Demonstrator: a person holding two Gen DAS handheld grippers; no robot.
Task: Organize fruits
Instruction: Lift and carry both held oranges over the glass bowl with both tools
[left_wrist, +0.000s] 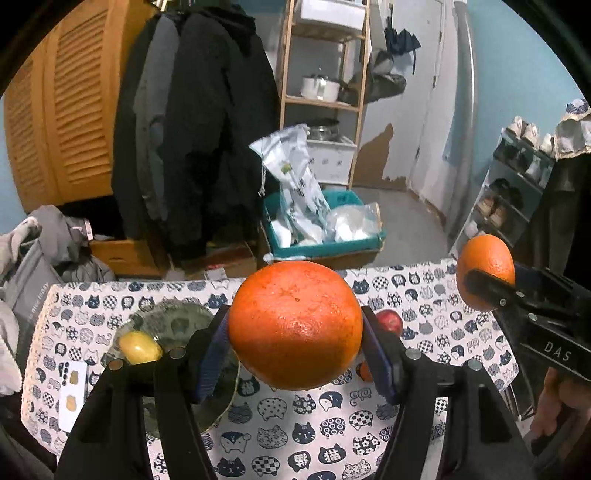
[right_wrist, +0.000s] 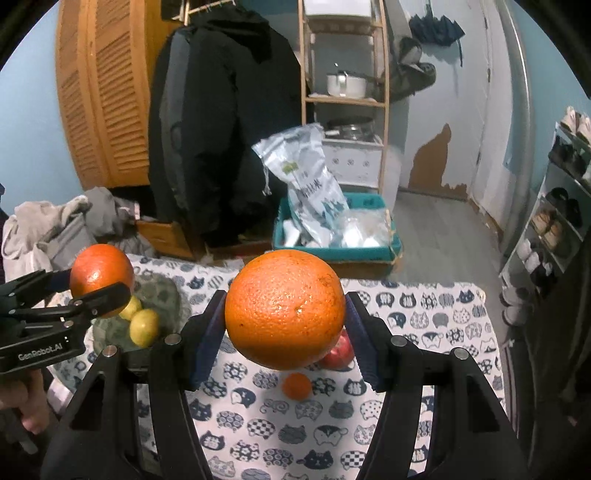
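Black left hand-held gripper (right_wrist: 101, 291) reads "GenRobot.AI"; right hand-held gripper (left_wrist: 484, 286) "DAS".

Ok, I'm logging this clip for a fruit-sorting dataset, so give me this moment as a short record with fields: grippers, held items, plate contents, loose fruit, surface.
left gripper: shut on a large orange, lifted above the table
right gripper: shut on a second orange, also lifted
plate: dark, on the left of the table, holding two yellow-green citrus fruits
loose fruit: red apple and small tangerine on the cloth
surface: table under a cat-print tablecloth
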